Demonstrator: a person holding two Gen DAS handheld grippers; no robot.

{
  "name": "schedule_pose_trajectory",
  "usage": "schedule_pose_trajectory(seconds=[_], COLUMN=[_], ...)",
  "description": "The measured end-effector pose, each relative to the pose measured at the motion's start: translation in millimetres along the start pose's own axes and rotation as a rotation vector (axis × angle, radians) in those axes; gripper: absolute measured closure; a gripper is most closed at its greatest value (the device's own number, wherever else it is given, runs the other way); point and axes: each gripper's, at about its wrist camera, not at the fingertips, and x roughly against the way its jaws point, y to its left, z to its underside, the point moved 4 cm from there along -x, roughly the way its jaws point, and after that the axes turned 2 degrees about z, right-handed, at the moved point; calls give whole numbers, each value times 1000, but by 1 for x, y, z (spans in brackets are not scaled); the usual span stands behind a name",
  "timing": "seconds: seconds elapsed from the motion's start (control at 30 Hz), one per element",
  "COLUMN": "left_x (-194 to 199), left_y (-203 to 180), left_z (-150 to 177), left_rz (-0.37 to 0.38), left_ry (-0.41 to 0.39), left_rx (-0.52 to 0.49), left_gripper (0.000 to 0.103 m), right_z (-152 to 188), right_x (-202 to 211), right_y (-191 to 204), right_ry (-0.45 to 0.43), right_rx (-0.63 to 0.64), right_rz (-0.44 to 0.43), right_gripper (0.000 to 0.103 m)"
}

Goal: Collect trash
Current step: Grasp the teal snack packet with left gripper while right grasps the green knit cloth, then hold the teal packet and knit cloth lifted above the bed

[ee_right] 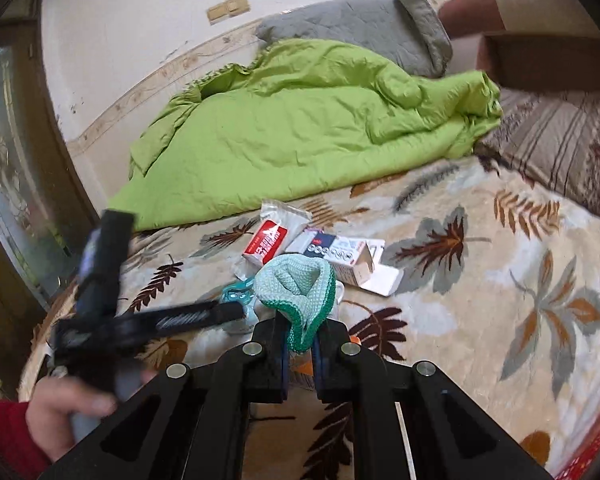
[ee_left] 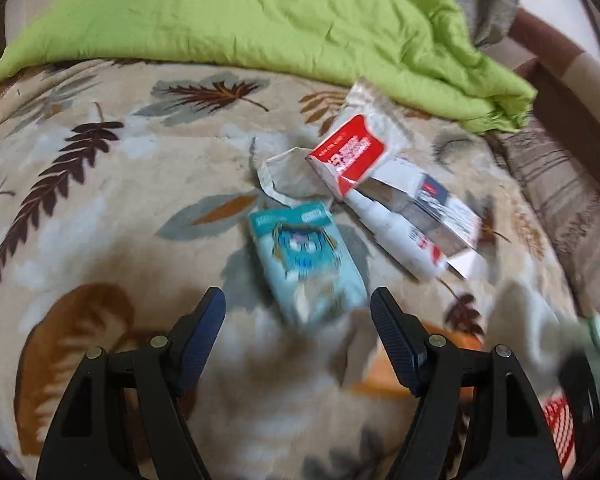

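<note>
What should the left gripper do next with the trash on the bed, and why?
Probably ease the left gripper forward and close on the light blue cartoon-printed packet: its jaws are open, the packet lies just ahead between them, and the right gripper is already clamping a green-edged knitted cloth.

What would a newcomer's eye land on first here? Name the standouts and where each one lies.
The crumpled bright green quilt at the far side of the bed. Nearer, a litter heap on the leaf-print blanket: a red-and-white wrapper, an opened carton, and a teal tissue pack just ahead of the open left gripper. The right gripper pinches a mint-green cloth.
</note>
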Motion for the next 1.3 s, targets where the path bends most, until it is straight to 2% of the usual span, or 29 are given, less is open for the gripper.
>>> schedule_pose_trajectory(seconds=[0.17,0.23,0.27,0.33,0.43,0.53,0.63,0.77,0.97,1.1,1.3], left_x=[-34,-32,-30,-22,-2,28,55,81,81,77,77], left_y=[-1,-3,-3,-1,7,17,19,21,14,12,18], left_z=[-10,-10,-9,-5,7,30,50,74,78,78,75], left_rz=[-64,-96,-95,-83,-66,-45,-55,-124,-190,-222,-222], left_ry=[48,14,7,-8,-37,-64,-120,-237,-299,-310,-313], left_rx=[2,-42,-60,-78,-106,-134,-169,-215,-261,-279,-255], left_gripper=[32,49,62,72,78,79,79,79,79,79,79], right_z=[-1,-1,-1,-1,0,1,1,5,13,14,14], right_x=[-5,-6,-7,-6,-6,-4,-3,0,4,2,-3], right_y=[-13,-13,-12,-11,-9,-2,6,20,28,21,19], right_ry=[15,16,18,14,13,5,-2,-10,9,23,44], right_rx=[-59,-62,-60,-55,-41,-12,29,87,107,87,79], right_rz=[-10,-15,-14,-15,-10,-2,4,8,3,11,15], right_gripper=[94,94,94,94,94,94,94,94,94,94,94])
